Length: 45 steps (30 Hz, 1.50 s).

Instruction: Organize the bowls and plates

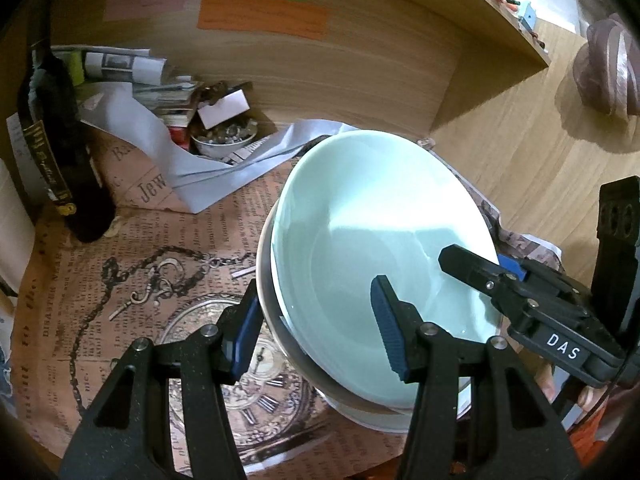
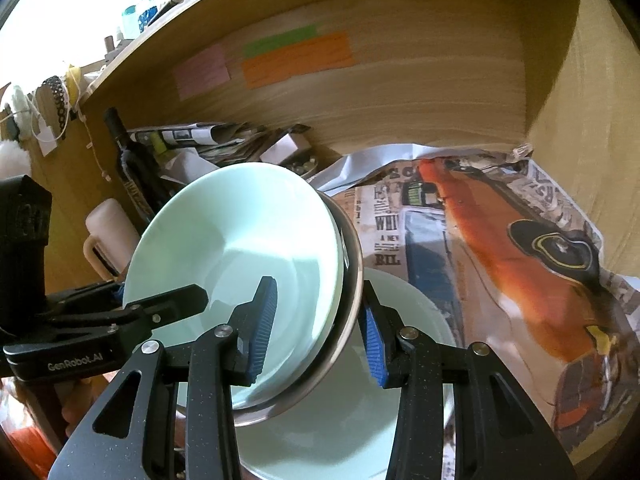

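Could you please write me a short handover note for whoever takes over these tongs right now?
Left tongs: clamped on the near rim of the stacked dishes, one pad inside the pale green bowl, one outside.
Right tongs: clamped on the opposite rim of the same stack.
Stack: pale green bowl nested in a metal-rimmed dish, held tilted between both tongs above the newspaper-lined shelf.
Below: a white plate lies under the stack.
Done: dishes nested and gripped.
Left: set the stack down, probably onto that plate, then release both tongs.
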### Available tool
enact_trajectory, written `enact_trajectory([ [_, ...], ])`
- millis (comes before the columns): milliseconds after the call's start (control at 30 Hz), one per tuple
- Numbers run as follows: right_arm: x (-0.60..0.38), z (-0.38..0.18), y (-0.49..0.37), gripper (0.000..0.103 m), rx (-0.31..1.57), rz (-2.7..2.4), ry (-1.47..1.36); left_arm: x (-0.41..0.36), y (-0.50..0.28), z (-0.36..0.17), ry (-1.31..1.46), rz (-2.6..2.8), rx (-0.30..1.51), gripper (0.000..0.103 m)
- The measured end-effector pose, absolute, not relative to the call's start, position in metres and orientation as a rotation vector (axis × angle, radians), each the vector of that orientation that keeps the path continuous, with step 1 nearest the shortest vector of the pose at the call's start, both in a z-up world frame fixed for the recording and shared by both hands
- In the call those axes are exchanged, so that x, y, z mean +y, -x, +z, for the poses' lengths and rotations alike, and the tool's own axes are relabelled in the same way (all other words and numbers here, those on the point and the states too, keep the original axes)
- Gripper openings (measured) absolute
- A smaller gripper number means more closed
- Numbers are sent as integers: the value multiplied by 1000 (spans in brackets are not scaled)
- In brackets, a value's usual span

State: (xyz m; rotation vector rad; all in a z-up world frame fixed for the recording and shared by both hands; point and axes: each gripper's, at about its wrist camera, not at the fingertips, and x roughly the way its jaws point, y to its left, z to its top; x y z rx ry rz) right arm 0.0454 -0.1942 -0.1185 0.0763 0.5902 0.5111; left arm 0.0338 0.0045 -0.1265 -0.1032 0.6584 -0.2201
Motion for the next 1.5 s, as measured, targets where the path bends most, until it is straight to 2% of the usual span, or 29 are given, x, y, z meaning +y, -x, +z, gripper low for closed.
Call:
enact_trajectory([
  [967,-218,-133,-44,37,652,435,-103,-21,-47,-153,96,-292,773,54],
  [1500,-229,-149,-57,37,708,441,-151,-26,-53,-152,53,-312,730,52],
])
